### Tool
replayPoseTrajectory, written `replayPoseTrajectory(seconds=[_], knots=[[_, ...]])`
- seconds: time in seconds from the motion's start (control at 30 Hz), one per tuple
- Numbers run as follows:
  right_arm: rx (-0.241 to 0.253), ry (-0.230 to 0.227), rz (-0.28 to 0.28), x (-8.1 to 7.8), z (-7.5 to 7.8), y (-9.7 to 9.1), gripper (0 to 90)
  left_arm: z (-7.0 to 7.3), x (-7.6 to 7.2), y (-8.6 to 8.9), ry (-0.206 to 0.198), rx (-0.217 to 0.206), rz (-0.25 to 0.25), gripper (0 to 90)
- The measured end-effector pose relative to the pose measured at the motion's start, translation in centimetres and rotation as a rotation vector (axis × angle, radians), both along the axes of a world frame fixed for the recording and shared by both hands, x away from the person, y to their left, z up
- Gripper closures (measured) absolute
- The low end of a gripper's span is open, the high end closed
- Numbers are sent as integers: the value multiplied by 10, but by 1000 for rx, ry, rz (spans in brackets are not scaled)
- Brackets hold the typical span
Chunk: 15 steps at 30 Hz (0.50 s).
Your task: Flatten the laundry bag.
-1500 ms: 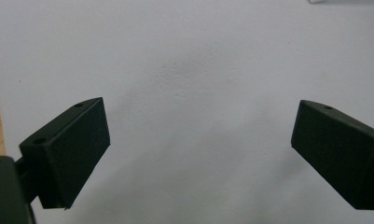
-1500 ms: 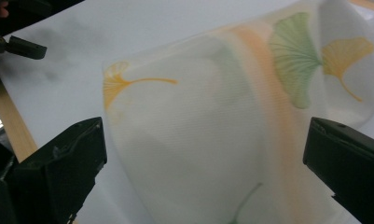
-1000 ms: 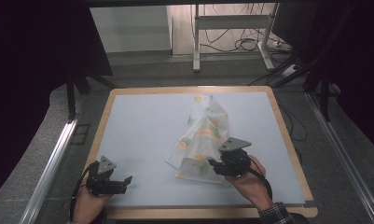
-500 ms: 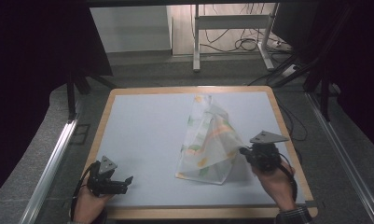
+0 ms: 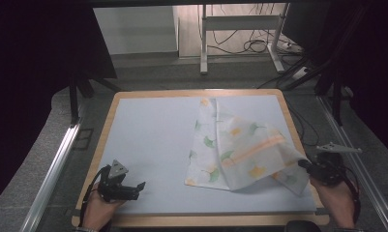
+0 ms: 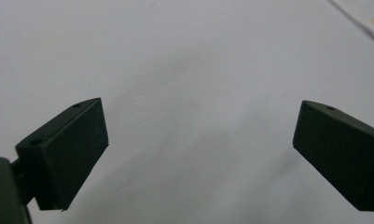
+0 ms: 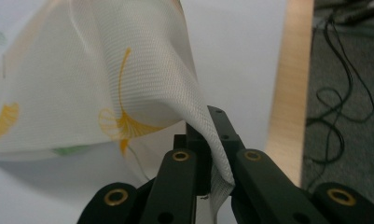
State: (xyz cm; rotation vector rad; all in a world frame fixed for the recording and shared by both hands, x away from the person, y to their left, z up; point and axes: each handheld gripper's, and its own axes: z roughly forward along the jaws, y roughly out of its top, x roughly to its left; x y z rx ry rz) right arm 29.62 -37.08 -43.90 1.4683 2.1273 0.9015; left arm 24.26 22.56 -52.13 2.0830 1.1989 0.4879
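High view, cloth (image 5: 240, 147) corner pinched in hand-held gripper (image 5: 304, 164)

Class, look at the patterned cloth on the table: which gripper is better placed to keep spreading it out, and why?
Right. The right gripper is shut on the cloth at its corner, while the left gripper rests open on bare table, apart from it.

The cloth (image 5: 240, 150) is thin white mesh printed with yellow and green ginkgo leaves, with an orange stripe across it. It lies partly folded and spread flat, except its near right corner, which lifts off the surface, pinched in the right gripper (image 5: 304, 164). It lies well apart from the left gripper (image 5: 139, 187).
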Motion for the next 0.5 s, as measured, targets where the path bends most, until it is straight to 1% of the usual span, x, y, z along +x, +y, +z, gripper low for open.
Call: replayPoseTrajectory(seconds=[0.03, 0.07, 0.1, 0.13, 0.17, 0.2, 0.23, 0.3, 0.33, 0.37, 0.43, 0.47, 0.5], knots=[[-3, 22, -1, 1, -3, -3, 851, 1, 1, -3, -1, -21, -4, 26], [-8, 31, 0, 1, -7, -6, 824, 3, 2, -7, -4, -40, -16, 29], [-8, 31, 0, 1, -7, -6, 824, 3, 2, -7, -4, -40, -16, 31], [-6, 30, 0, 1, -10, -8, 713, 7, 3, -15, -20, -50, -40, 37], [0, 25, 4, -1, -10, -9, 662, 8, 3, -19, -35, -56, -44, 49], [3, 17, 4, -2, -9, -10, 620, 10, 4, -23, -41, -67, -49, 63], [3, 17, 4, -2, -9, -10, 620, 10, 4, -23, -41, -67, -49, 74], [12, 8, 19, -5, -5, -10, 541, 14, 7, -31, -53, -97, -74, 88], [14, 13, 34, -6, -3, -10, 516, 15, 7, -37, -65, -96, -86, 105], [8, 8, 51, -10, 1, -8, 487, 17, 9, -49, -76, -85, -121, 143], [22, 7, 76, -14, 3, -6, 478, 17, 10, -62, -79, -70, -156, 188], [22, 7, 76, -14, 3, -6, 478, 17, 10, -62, -79, -70, -156, 213], [27, 8, 83, -15, 4, -5, 477, 17, 11, -69, -76, -69, -170, 213]])
